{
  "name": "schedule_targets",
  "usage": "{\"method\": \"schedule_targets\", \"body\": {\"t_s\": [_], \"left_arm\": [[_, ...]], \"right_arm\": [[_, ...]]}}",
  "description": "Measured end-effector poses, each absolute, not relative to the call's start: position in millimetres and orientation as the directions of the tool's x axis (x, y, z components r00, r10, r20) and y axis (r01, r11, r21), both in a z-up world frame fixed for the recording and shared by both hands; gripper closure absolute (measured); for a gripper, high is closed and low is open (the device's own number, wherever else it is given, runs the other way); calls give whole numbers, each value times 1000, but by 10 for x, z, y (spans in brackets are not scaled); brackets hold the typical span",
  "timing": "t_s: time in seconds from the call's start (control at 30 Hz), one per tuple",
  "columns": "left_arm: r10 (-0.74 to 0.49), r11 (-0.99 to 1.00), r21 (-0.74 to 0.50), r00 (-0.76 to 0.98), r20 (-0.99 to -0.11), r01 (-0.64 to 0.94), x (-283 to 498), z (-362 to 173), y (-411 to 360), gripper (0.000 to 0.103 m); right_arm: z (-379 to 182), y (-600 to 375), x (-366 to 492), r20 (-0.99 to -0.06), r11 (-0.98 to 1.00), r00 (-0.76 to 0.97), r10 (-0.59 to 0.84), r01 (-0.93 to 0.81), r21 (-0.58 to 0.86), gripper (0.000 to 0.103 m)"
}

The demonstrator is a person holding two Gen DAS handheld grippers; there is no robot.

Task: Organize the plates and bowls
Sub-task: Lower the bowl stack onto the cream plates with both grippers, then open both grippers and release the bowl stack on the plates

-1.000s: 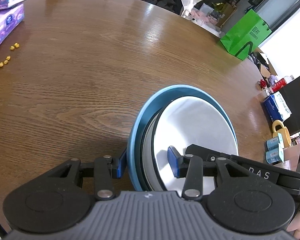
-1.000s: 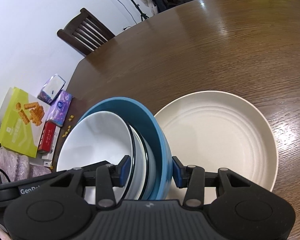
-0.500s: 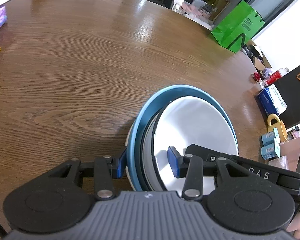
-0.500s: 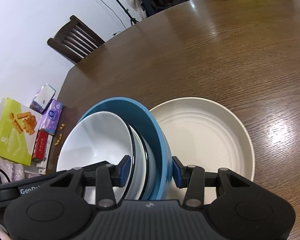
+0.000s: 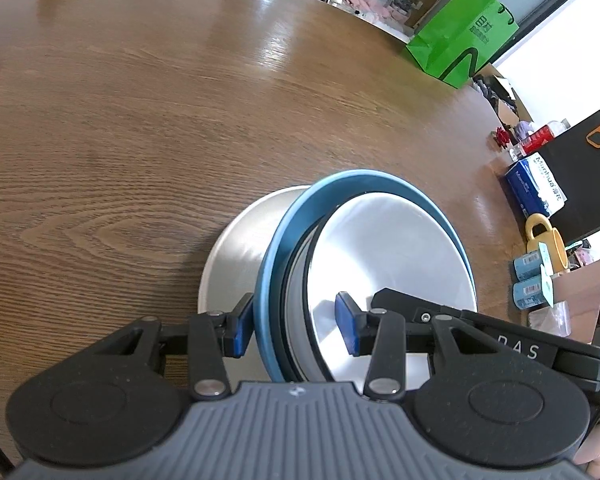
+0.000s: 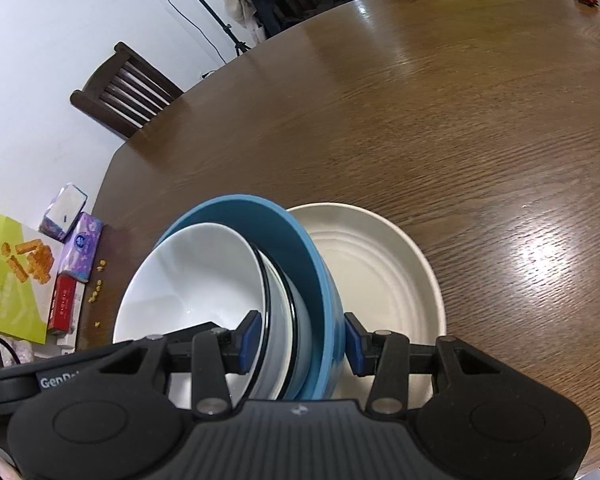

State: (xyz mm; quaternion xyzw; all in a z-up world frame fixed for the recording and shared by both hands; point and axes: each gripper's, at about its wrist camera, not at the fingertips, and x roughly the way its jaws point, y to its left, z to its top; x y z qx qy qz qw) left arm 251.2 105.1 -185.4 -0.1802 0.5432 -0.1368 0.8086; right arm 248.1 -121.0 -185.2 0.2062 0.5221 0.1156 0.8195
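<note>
Nearest in the left wrist view, the left tool (image 5: pixel 296 330) is clamped across the rim of a nested stack of bowls: one blue pad presses the outside of the blue bowl (image 5: pixel 278 264), the other sits inside the white bowl (image 5: pixel 388 248) nested in it. The right wrist view shows the right tool (image 6: pixel 299 338) clamped on the opposite rim of the same stack, one pad inside the white bowl (image 6: pixel 196 276) and one against the outer wall of the blue bowl (image 6: pixel 300 252); this view also reveals dark-rimmed bowls wedged between the white and the blue one. Each camera catches the other tool's black body reaching into the white bowl. The stack hangs tilted just over a cream plate (image 6: pixel 380 272) lying flat on the wooden bench (image 6: pixel 420 120); the right view shows the plate's ringed inside almost whole, while the left view shows only a pale crescent of it (image 5: pixel 236 248) behind the blue rim. Farther off, only the right view shows tissue packs (image 6: pixel 74 224), a yellow-green snack bag (image 6: pixel 14 268) and a wooden chair (image 6: pixel 120 92); only the left shows a yellow mug (image 5: pixel 546 240). The green paper bag (image 5: pixel 460 36) appears in both.
</note>
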Motion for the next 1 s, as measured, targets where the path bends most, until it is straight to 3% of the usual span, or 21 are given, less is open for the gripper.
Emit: {"method": "schedule_targets", "body": {"t_s": [0.83, 0.93, 1.0], "left_arm": [[-416, 897, -443, 355, -837, 6, 2512, -1995, 985, 60], [-414, 898, -439, 382, -826, 23, 2500, -1931, 973, 52], [-415, 898, -438, 409, -813, 42, 2489, -1856, 978, 38]], "right_arm": [[-1977, -1259, 2531, -833, 901, 397, 385, 32, 432, 60], [-1965, -1231, 2549, -836, 905, 391, 384, 21, 426, 59], [-1939, -1236, 2546, -834, 906, 395, 385, 14, 424, 57]]}}
